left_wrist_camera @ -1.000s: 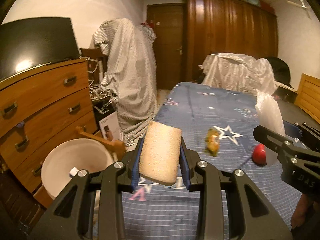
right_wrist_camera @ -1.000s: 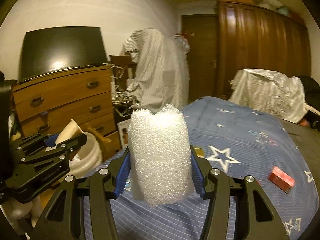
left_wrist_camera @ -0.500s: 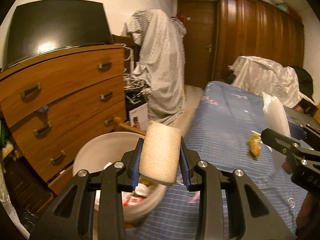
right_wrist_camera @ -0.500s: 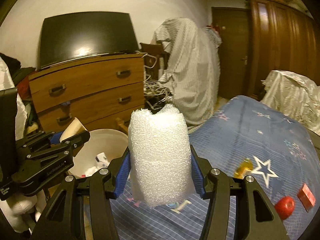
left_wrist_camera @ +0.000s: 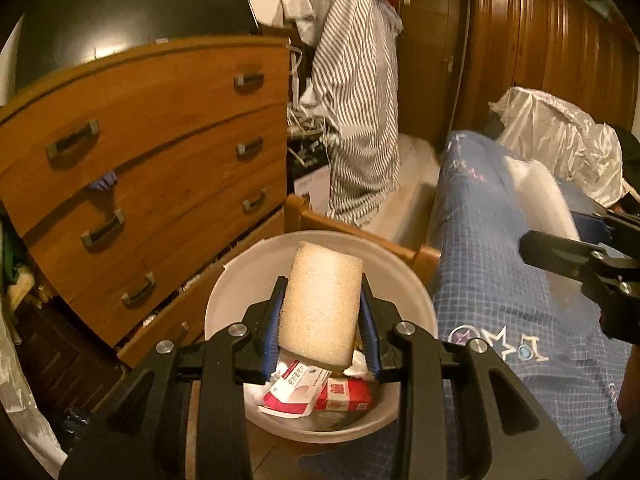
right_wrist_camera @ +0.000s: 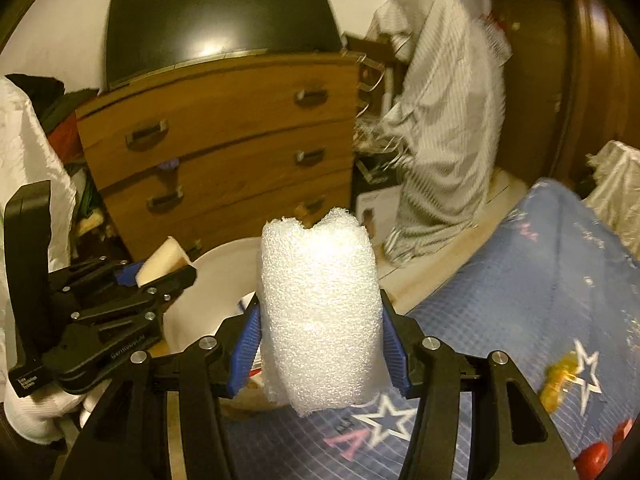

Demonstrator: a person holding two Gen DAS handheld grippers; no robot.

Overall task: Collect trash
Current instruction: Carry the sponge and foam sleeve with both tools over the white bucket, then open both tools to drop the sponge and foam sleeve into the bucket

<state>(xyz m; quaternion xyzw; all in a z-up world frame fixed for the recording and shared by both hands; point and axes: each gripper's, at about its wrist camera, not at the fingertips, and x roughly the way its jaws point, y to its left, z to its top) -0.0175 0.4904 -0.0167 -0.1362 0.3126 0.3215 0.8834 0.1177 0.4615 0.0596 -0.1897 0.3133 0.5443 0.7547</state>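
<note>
A dark wooden wardrobe (left_wrist_camera: 540,40) fills the far wall of a cluttered bedroom, beside a closed brown door (left_wrist_camera: 424,52). A bed under a blue checked cover (left_wrist_camera: 492,280) printed with stars runs along the right, a crumpled white sheet (left_wrist_camera: 560,136) heaped at its far end. Opposite stands a chest of drawers (left_wrist_camera: 160,152) in warm wood with a black television (left_wrist_camera: 132,12) on top, and next to it a striped grey cloth (left_wrist_camera: 356,120) is draped over something tall. On the floor between chest and bed sits a white bin (left_wrist_camera: 240,280), already holding red-and-white cartons (left_wrist_camera: 320,392).

The left tongs (left_wrist_camera: 320,316) hang directly over the bin's mouth, pinching a beige sponge (left_wrist_camera: 320,304) upright between blue pads (left_wrist_camera: 272,320). The right tongs (right_wrist_camera: 320,332) are clamped around a roll of white foam wrap (right_wrist_camera: 320,320), held upright above the near corner of the bed just beside the bin; from the left wrist camera the same roll appears blurred at the right. A white-gloved hand (right_wrist_camera: 36,408) grips the left tool. Still lying on the bed cover are a yellow wrapper (right_wrist_camera: 560,380) and, near the frame's lower right edge, a red object (right_wrist_camera: 592,456) too blurred to identify.
</note>
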